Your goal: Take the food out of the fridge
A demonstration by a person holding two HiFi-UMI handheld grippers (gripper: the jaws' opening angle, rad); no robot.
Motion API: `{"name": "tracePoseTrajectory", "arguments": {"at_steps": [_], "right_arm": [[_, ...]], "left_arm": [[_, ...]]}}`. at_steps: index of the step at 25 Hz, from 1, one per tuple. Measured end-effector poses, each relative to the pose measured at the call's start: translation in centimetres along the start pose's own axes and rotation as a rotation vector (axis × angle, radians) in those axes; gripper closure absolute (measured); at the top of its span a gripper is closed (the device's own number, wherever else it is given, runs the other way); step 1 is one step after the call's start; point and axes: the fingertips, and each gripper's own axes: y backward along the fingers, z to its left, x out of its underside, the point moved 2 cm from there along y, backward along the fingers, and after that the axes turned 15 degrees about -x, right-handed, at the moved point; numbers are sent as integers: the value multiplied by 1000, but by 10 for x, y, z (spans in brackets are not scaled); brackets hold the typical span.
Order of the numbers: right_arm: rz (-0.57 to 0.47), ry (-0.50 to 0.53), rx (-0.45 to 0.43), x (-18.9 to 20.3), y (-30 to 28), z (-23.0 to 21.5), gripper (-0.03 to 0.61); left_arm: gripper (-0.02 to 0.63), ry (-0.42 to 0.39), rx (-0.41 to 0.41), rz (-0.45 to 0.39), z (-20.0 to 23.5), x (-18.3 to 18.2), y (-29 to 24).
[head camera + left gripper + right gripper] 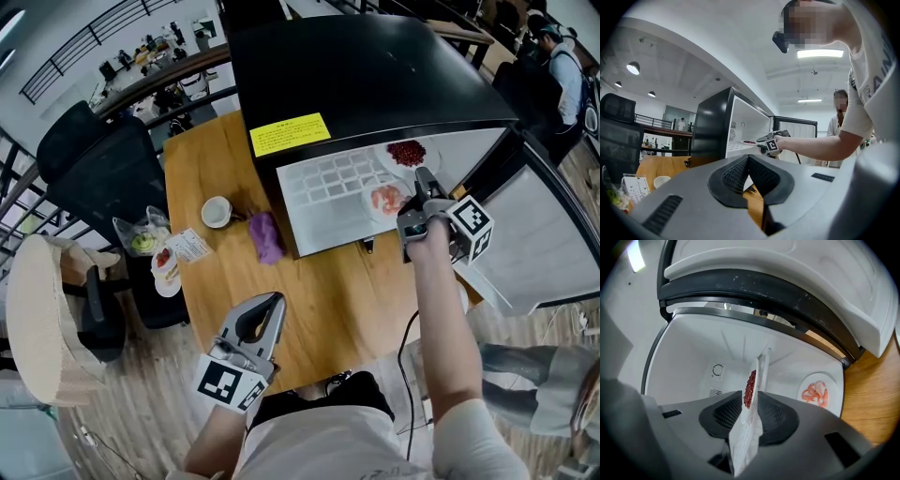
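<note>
A black fridge (pixel 356 75) stands on the wooden table (pixel 328 309) with its door (pixel 544 244) swung open to the right. Inside, a white plate of red food (pixel 406 153) rests on the white wire shelf (pixel 328 183). A plate of pink shrimp-like food (pixel 386 199) lies below it on the fridge floor. My right gripper (pixel 424 176) reaches into the opening, rolled on its side. In the right gripper view its jaws (pixel 751 401) straddle the rim of the red-food plate (pixel 751 383) and the shelf edge, open; the shrimp plate (pixel 816 393) lies to the right. My left gripper (pixel 275 302) hangs shut and empty over the table's near edge.
On the table left of the fridge are a small white cup (pixel 217 212) and a purple cloth (pixel 266 236). Black chairs (pixel 103 169) and a stool with bagged food (pixel 155 248) stand at the left. A second person (pixel 839 122) stands beyond the fridge door.
</note>
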Motion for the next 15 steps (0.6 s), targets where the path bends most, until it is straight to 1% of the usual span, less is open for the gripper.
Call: {"name": "tracePoseTrajectory", "arguments": {"at_steps": [2, 5, 9, 15], "right_arm": [[-4, 4, 21, -1, 1, -1, 506], [-9, -10, 37, -1, 2, -4, 535], [-21, -42, 19, -1, 4, -3, 545], [-35, -48, -27, -3, 9, 8, 552]], "left_arm": [[606, 1, 2, -1, 0, 0, 0], [606, 0, 5, -1, 1, 0, 1], [606, 2, 2, -5, 2, -1, 3], [606, 1, 7, -12, -1, -4, 5]]}}
